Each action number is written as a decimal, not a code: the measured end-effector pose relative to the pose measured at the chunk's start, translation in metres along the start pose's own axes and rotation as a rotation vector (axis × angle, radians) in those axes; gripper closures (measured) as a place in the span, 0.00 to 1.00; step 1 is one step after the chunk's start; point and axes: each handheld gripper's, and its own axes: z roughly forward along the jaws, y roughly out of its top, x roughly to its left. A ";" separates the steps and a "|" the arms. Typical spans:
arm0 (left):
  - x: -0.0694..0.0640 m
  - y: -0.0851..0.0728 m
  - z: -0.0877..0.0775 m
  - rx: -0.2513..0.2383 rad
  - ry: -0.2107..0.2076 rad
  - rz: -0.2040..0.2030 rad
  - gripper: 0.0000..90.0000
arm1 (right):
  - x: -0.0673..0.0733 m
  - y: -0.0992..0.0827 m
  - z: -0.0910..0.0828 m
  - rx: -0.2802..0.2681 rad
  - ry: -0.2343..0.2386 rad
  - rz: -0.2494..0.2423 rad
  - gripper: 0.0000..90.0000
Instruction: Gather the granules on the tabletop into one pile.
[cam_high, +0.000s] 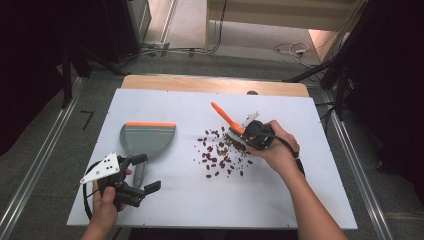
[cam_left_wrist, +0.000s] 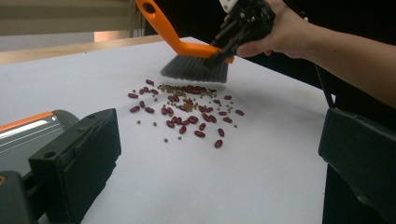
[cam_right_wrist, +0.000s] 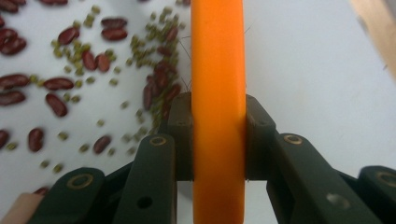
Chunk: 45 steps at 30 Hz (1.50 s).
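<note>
1 brush (cam_high: 227, 120), 1 dustpan (cam_high: 146, 138), 2 claws, many scattered beans (cam_high: 220, 152).

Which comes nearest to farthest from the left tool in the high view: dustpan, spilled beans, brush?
1. Dustpan: just above the left tool, its handle running between the open jaws.
2. Spilled beans: mid-table, to the right.
3. Brush: beyond the beans, clamped in the right tool.

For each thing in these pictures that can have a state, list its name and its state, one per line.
Right gripper: shut on the brush handle.
Left gripper: open, holding nothing.
Brush: held tilted, bristles just above the beans.
Dustpan: lying flat, empty.
Beans: scattered loose on the table.
</note>
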 end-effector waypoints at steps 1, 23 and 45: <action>0.000 0.000 0.000 0.002 -0.001 0.001 0.00 | -0.003 0.003 0.001 -0.010 -0.004 -0.017 0.76; 0.004 0.000 -0.005 -0.006 0.010 -0.003 0.00 | 0.019 0.029 0.025 -0.023 0.007 -0.306 0.76; 0.005 -0.001 -0.006 -0.008 0.017 0.000 0.00 | 0.020 0.064 0.034 -0.075 -0.035 -0.344 0.76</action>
